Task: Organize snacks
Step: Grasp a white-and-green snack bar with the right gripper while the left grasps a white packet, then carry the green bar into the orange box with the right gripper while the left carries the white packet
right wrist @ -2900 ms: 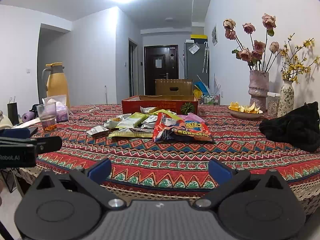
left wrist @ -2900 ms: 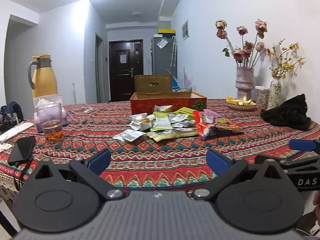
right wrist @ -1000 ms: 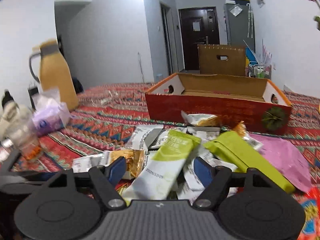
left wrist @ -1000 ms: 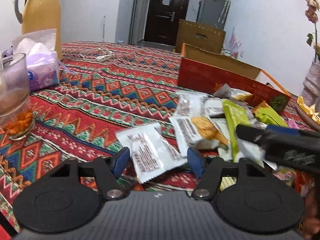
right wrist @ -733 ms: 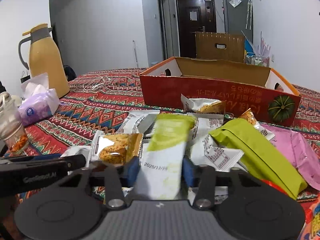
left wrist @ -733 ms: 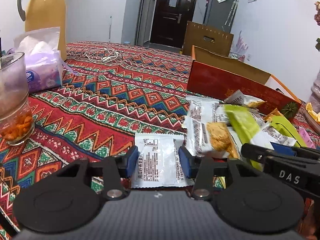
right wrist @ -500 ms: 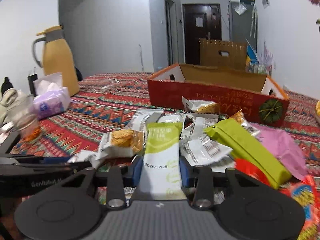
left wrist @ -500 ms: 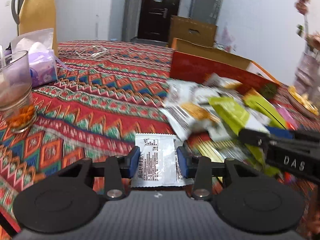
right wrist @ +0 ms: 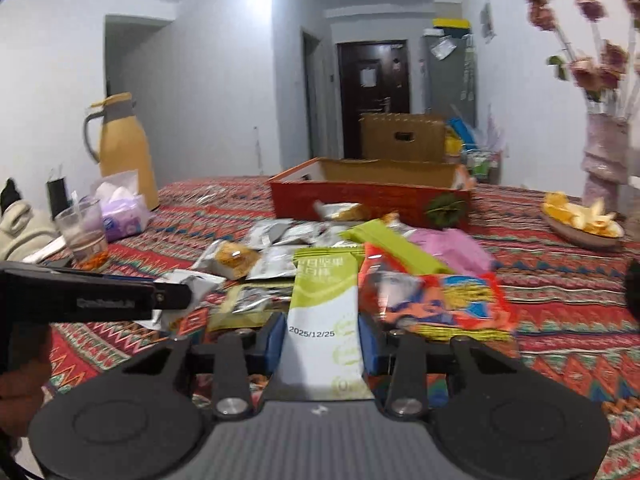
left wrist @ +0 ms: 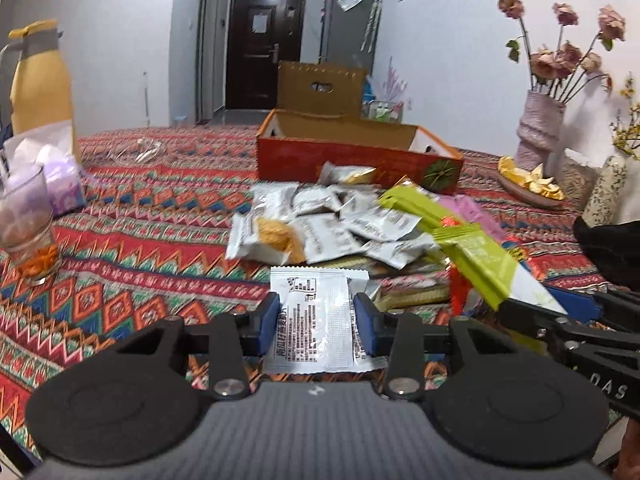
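Note:
My left gripper [left wrist: 317,322] is shut on a white snack packet [left wrist: 318,320] with black print, held above the patterned tablecloth. My right gripper [right wrist: 323,338] is shut on a green-and-white snack packet [right wrist: 325,316] dated 2025/12/25; it also shows at the right of the left wrist view [left wrist: 486,266]. A pile of snack packets [left wrist: 340,224] lies in front of an open red cardboard box [left wrist: 356,158], seen also in the right wrist view [right wrist: 368,196]. A red-orange snack bag [right wrist: 436,300] lies right of the green packet.
A yellow thermos [right wrist: 122,148], tissue pack [right wrist: 122,208] and glass [left wrist: 26,224] stand at the left. A vase of dried roses [left wrist: 538,128], a plate of fruit peel [left wrist: 528,184] and black cloth [left wrist: 612,248] are at the right.
Both grippers moved in from the table edge, closed on their packets and lifted them off the pile. Both have since drawn back and turned a little toward the box.

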Motion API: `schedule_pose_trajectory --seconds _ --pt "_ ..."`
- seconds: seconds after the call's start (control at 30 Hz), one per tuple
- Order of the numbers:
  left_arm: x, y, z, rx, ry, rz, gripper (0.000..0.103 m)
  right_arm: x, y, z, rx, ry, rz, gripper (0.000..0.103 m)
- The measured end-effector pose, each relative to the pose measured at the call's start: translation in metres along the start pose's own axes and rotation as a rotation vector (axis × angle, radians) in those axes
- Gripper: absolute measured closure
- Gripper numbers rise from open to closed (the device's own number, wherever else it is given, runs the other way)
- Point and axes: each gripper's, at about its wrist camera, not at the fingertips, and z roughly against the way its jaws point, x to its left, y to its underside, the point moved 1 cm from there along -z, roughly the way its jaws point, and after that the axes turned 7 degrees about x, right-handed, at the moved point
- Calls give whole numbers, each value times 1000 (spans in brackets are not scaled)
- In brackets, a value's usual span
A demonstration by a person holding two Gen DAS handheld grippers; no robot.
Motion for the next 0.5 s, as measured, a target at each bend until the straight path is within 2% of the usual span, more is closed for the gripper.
schedule_pose_trajectory --seconds 0.17,0.33,0.5 --pt "-5 -29 -1 -53 13 -27 62 -30 -12 10 -55 60 -46 65" --pt "5 -93 -19 -131 34 -34 62 -64 -49 -1 -91 96 -42 65" --pt "17 -171 -64 -172 32 -41 62 -94 -110 -37 -108 104 -19 65"
